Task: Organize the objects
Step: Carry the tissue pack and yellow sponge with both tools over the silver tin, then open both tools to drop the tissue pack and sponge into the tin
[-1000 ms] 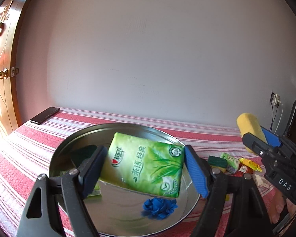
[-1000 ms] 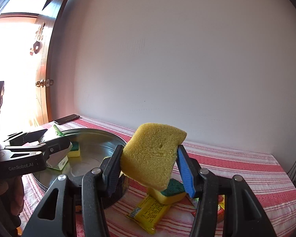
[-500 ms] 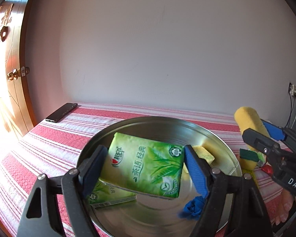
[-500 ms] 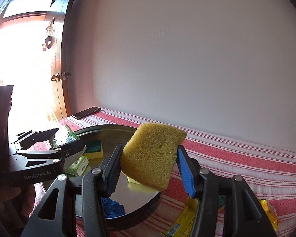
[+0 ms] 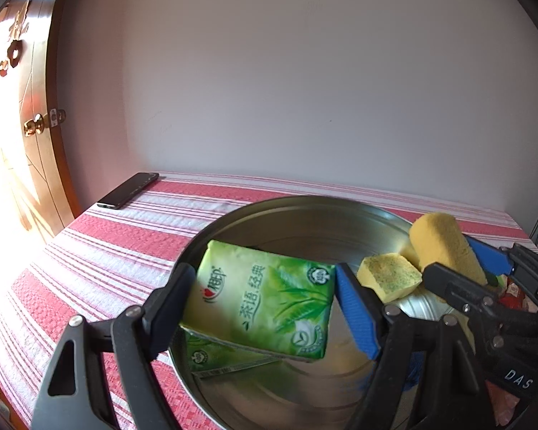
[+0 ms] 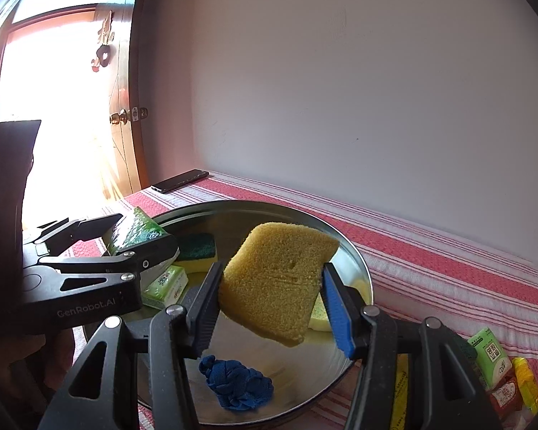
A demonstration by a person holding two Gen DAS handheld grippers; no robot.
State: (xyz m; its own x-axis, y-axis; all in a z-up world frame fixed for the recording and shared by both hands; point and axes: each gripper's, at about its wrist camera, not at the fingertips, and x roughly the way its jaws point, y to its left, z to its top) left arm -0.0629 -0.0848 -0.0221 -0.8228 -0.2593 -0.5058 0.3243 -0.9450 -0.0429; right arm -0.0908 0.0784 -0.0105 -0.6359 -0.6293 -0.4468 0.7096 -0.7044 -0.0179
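My left gripper (image 5: 265, 304) is shut on a green tissue pack (image 5: 262, 301) and holds it over the left part of a round metal tray (image 5: 305, 204). My right gripper (image 6: 272, 294) is shut on a yellow sponge (image 6: 276, 279) above the tray (image 6: 355, 261). In the right wrist view the left gripper (image 6: 140, 247) with the tissue pack (image 6: 132, 233) is at the tray's left. In the left wrist view the right gripper with its sponge (image 5: 444, 247) is over the tray's right rim.
In the tray lie a green-topped sponge (image 6: 197, 251), a small green pack (image 6: 165, 286), a blue cloth ball (image 6: 236, 387) and a yellow sponge (image 5: 391, 276). A phone (image 5: 129, 190) lies at the striped table's far left. Small packets (image 6: 495, 369) lie right of the tray. A door stands left.
Both grippers have moved left with their loads. The sponge has come from beside the tray to over it. The tissue pack stays over the tray.
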